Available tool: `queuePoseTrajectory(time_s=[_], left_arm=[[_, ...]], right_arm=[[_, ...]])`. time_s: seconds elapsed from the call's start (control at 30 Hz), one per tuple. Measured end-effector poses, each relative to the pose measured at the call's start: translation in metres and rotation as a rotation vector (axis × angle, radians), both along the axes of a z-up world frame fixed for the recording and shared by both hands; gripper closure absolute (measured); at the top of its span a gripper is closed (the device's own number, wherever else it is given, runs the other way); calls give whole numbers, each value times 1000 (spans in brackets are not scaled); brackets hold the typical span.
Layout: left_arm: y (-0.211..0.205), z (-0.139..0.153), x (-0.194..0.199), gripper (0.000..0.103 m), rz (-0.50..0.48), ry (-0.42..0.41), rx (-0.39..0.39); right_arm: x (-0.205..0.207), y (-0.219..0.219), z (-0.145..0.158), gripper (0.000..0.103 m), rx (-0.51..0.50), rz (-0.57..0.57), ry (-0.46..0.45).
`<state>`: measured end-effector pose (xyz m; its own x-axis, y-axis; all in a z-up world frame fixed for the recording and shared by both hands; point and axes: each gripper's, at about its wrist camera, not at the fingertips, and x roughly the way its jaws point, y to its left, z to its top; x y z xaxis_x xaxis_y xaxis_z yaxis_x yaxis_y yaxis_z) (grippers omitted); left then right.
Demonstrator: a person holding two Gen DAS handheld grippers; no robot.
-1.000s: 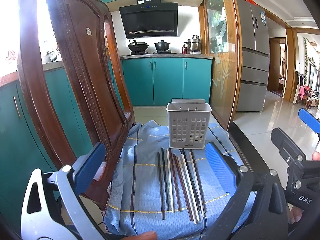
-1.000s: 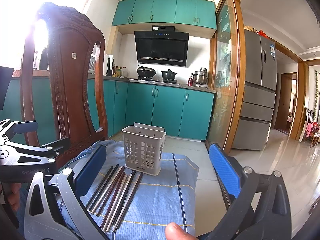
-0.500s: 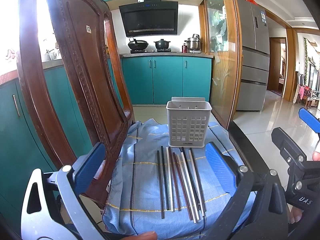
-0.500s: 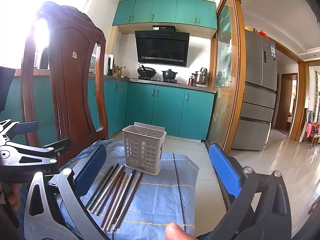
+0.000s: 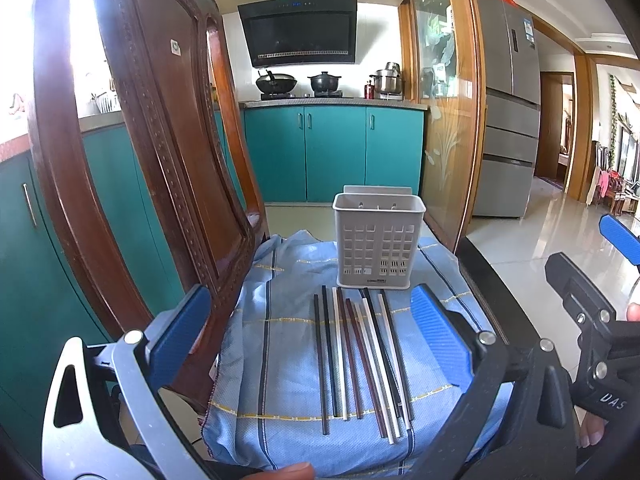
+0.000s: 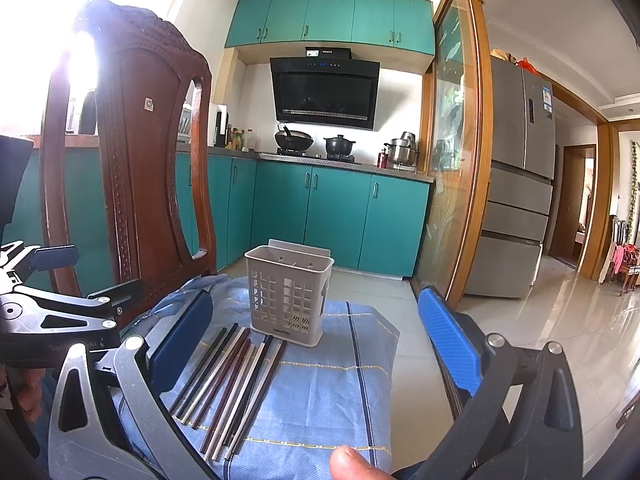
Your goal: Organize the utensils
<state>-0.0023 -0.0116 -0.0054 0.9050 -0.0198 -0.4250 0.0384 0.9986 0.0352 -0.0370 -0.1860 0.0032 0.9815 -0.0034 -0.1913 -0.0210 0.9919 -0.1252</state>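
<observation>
Several chopsticks (image 5: 360, 360) in black, white and dark red lie side by side on a blue cloth (image 5: 288, 380) over a chair seat. A white perforated utensil holder (image 5: 378, 240) stands upright just beyond their far tips. My left gripper (image 5: 312, 332) hovers open above the near ends, its blue pads well apart and empty. In the right wrist view the chopsticks (image 6: 230, 388) lie at lower left, the holder (image 6: 288, 296) behind them. My right gripper (image 6: 320, 344) is open and empty, to the right of the chopsticks.
A carved wooden chair back (image 5: 132, 160) rises on the left of the cloth. Teal kitchen cabinets (image 5: 332, 152) and a stove are behind. A glass sliding door (image 5: 444, 120) and a grey fridge (image 5: 508, 120) stand at right, over a tiled floor (image 5: 540, 236).
</observation>
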Motion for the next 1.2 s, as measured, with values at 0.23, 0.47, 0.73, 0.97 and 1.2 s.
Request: queuePoseTrajectory(time_s=[0.23,0.47,0.73,0.97,1.2], left_arm=[[-1,-33,28,4,21,151,36],[2,-76,90,35,-42,309,60],[6,-114,222,77,-135,528,41],[24,-147,254,77,-122,634,-79],[19,-144,239,77,-150,619,-40]], right_arm=[[41,-6,-21,3,-53,-41,139],[121,-18,-76,44,-1,13,459],[261,16,-151,70,130,132,886],[286,37,-168,86,32,185,964],[287,-7,-162,90,183,281,1041]])
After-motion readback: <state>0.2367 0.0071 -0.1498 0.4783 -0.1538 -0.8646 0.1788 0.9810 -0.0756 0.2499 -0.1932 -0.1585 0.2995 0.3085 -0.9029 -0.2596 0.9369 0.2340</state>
